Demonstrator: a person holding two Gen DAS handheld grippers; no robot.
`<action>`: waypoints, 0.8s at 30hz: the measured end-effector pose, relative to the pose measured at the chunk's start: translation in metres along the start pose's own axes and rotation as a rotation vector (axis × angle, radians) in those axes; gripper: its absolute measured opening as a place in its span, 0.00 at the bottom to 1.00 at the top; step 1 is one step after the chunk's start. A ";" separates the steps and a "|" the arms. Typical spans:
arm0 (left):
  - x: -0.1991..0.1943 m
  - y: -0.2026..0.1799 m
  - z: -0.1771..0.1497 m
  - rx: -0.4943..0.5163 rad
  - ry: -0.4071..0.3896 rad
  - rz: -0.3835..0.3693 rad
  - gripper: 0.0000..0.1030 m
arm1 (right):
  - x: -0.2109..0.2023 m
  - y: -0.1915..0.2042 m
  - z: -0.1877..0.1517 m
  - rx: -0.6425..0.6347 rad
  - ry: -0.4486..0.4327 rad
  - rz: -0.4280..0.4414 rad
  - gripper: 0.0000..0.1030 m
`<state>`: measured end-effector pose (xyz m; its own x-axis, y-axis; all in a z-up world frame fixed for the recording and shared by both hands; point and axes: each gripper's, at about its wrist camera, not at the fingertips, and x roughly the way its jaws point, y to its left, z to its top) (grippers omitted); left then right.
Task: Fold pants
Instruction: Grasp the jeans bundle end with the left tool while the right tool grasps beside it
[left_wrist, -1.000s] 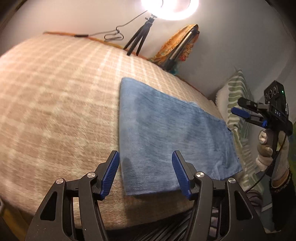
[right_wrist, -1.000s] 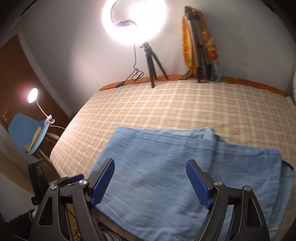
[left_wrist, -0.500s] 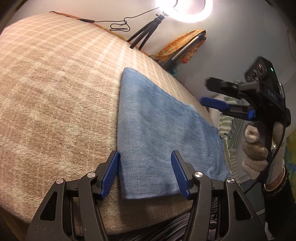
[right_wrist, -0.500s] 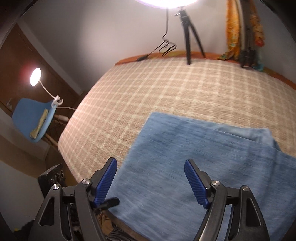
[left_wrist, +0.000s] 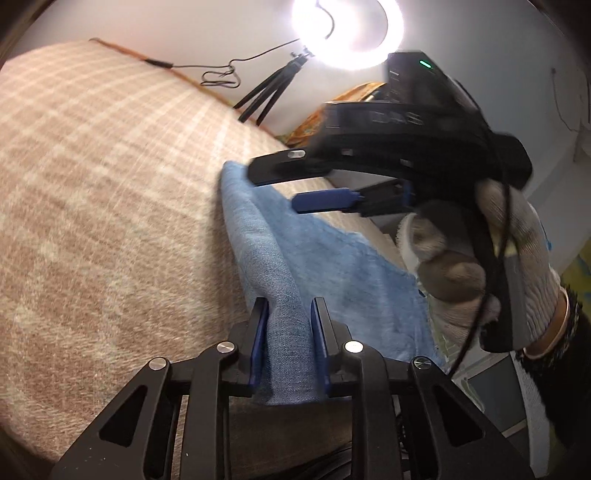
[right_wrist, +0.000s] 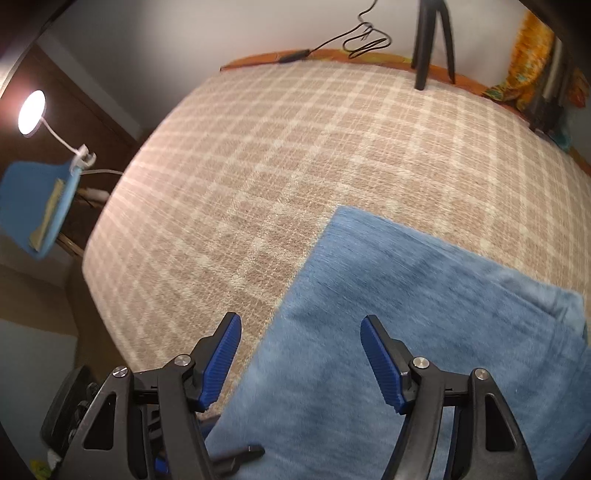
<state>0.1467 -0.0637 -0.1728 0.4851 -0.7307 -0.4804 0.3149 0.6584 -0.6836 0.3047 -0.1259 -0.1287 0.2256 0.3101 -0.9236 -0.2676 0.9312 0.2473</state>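
The blue pants (left_wrist: 332, 258) lie folded flat on a beige checked bed cover (left_wrist: 92, 184). My left gripper (left_wrist: 288, 306) is closing on their near edge, and its blue pads press a raised bunch of fabric. In the left wrist view my right gripper (left_wrist: 275, 188), held by a gloved hand (left_wrist: 480, 266), hovers over the far part of the pants. From the right wrist view, the right gripper (right_wrist: 301, 332) points steeply down over the left edge of the pants (right_wrist: 424, 314). Its jaws are closing but still wide, and the pads do not touch the cloth.
A ring light (left_wrist: 347, 33) on a tripod (left_wrist: 266, 92) stands at the far edge of the bed, with a cable (right_wrist: 365, 40) and an orange cloth (right_wrist: 532, 62) beside it. Off the bed's left side are a blue chair (right_wrist: 37, 206) and a lit clip lamp (right_wrist: 31, 112).
My left jaws have closed on the pants' near edge and bunched it up. The right gripper has swung across and down over the pants toward their left edge, with its jaws slightly narrower.
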 end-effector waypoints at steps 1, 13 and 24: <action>0.000 -0.001 0.000 0.006 -0.003 -0.003 0.20 | 0.003 0.004 0.002 -0.007 0.008 -0.006 0.69; 0.005 -0.026 0.005 0.109 -0.015 -0.004 0.18 | 0.039 0.028 0.013 -0.083 0.147 -0.211 0.57; 0.009 -0.034 0.005 0.103 -0.003 0.080 0.22 | 0.041 0.017 -0.003 -0.107 0.121 -0.202 0.16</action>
<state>0.1446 -0.0921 -0.1514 0.5147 -0.6746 -0.5292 0.3572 0.7298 -0.5829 0.3071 -0.0975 -0.1634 0.1726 0.0885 -0.9810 -0.3274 0.9445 0.0277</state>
